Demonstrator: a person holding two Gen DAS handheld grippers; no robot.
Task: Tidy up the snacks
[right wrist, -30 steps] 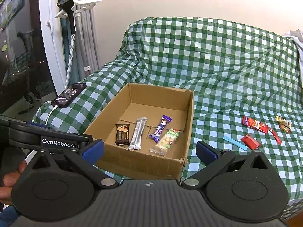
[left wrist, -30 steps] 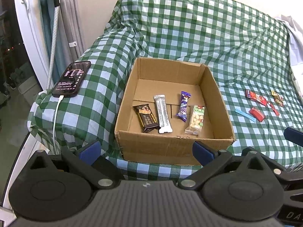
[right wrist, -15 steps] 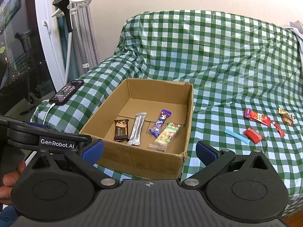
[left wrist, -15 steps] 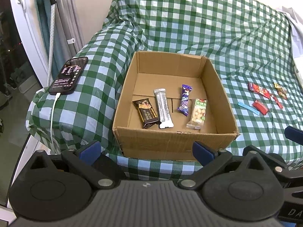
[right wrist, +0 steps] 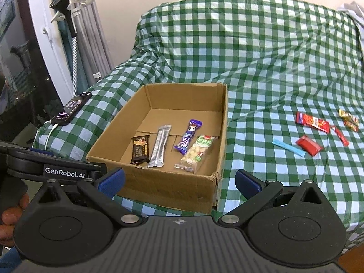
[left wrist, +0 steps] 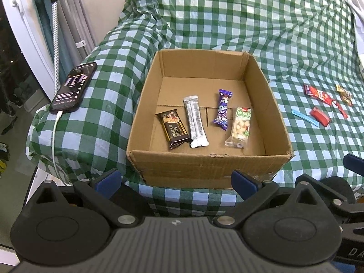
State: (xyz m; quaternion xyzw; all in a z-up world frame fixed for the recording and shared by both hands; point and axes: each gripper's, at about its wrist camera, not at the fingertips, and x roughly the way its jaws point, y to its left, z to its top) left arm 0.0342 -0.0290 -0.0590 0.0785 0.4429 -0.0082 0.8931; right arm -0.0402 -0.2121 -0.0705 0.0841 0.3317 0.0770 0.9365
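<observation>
Since the earlier frames both grippers have advanced, and the cardboard box (left wrist: 204, 168) appears nearer. The left gripper (left wrist: 175, 180) and right gripper (right wrist: 179, 180) hover before its near wall, jaws released and empty. Four snacks (left wrist: 195, 125) lie inside; loose snacks (right wrist: 318, 134) lie on the checkered cloth (right wrist: 261, 68) to the right.

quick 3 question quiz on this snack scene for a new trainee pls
1. How many snacks lie inside the cardboard box?
2. True or false: the left gripper and the right gripper are both open and hold nothing.
3. Which snack outside the box lies nearest to it? A) blue stick B) gold candy C) red square packet

Key
1. Four: dark chocolate bar, silver stick pack, purple bar, peanut pack.
2. True.
3. A.
</observation>
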